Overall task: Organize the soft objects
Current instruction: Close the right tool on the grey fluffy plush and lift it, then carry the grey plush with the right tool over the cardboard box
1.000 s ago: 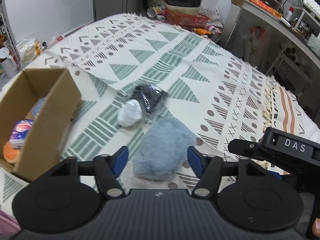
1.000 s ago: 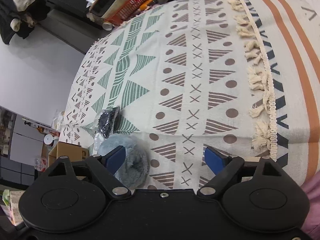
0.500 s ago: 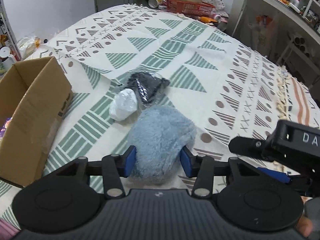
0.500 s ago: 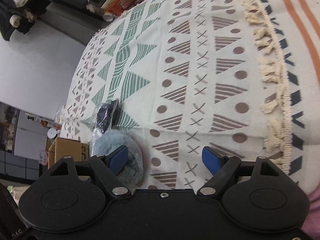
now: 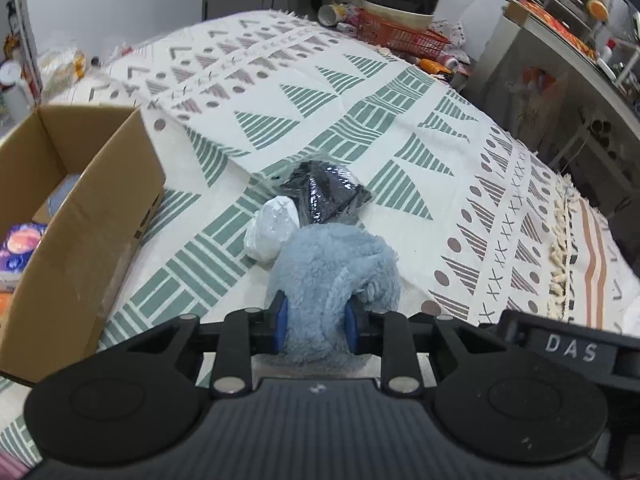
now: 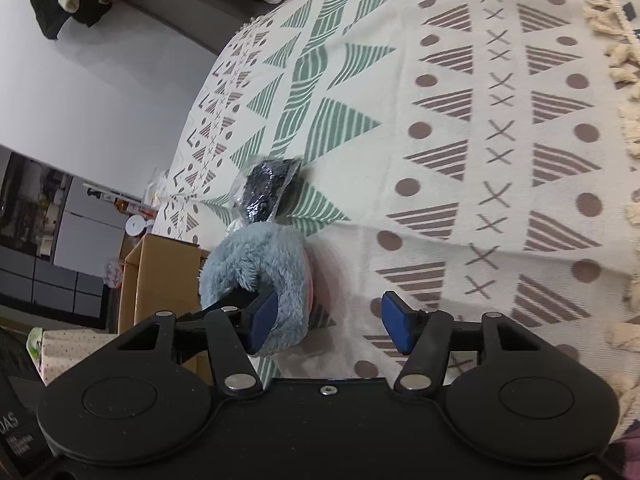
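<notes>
Fluffy blue-grey fur bulged between the blue pads of the left gripper, which was clenched on the plush toy near its lower end. The toy rested on the patterned blanket toward its near edge, and whether it was lifted clear of the cloth could not be told. Just beyond the toy, touching it, lay a small white wrapped bundle and, behind that, a dark item sealed in clear plastic. A cardboard box stood open at the blanket's left edge, with colourful packets visible inside.

The right gripper hung over the blanket with its jaws spread wide and nothing between them; its left pad sat just in front of the plush toy in that camera's line of sight, though contact could not be judged. Part of its black body, lettered DAS, showed at the lower right of the left camera's view.
</notes>
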Available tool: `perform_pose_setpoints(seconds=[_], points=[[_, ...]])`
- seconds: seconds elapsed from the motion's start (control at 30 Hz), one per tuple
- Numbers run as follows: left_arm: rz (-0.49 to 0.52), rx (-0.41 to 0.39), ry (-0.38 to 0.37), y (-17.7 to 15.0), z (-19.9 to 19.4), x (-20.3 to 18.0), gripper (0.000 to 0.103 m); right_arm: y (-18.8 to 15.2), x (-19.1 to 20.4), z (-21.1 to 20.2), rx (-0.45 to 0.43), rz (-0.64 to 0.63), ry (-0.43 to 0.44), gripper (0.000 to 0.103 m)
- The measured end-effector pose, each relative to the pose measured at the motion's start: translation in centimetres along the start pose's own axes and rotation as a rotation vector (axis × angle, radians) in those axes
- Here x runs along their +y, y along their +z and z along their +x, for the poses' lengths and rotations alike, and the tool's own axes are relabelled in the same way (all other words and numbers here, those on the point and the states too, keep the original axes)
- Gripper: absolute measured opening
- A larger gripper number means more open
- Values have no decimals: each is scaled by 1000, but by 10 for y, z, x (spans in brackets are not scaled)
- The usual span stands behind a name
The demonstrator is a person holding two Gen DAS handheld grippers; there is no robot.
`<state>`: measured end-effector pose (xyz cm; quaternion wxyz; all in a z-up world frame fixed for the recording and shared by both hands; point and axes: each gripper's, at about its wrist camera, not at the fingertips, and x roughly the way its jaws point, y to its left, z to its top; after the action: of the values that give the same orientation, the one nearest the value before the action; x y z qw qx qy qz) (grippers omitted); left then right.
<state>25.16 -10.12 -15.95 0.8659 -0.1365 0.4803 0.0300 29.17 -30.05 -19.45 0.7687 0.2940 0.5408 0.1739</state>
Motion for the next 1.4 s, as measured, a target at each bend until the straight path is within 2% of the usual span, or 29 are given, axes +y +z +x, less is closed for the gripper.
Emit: perform_pose_setpoints(seconds=[0.23, 0.43, 0.53, 0.6, 0.7, 1.0, 1.4], points=[[-69, 41, -45, 6, 3, 22, 27, 1, 2, 14, 8, 26, 51, 57], [-156, 94, -140, 5, 2, 38, 27, 0, 4, 23, 24, 51, 78, 56], [-185, 115, -167, 3, 2, 43, 27, -3, 3, 28, 44, 58, 81, 43], [-196, 129, -167, 1, 5, 45, 27, -5, 3, 31, 58, 55, 93, 24], [-189, 130, -161, 0, 6, 45, 27, -8, 7, 31, 52, 18, 64, 17], [-68, 62, -65, -4, -1, 33, 28, -12, 13, 29, 41, -35, 57, 14], [-75, 40, -101, 2, -31, 47, 25, -28, 47, 15, -32, -118, 53, 14]])
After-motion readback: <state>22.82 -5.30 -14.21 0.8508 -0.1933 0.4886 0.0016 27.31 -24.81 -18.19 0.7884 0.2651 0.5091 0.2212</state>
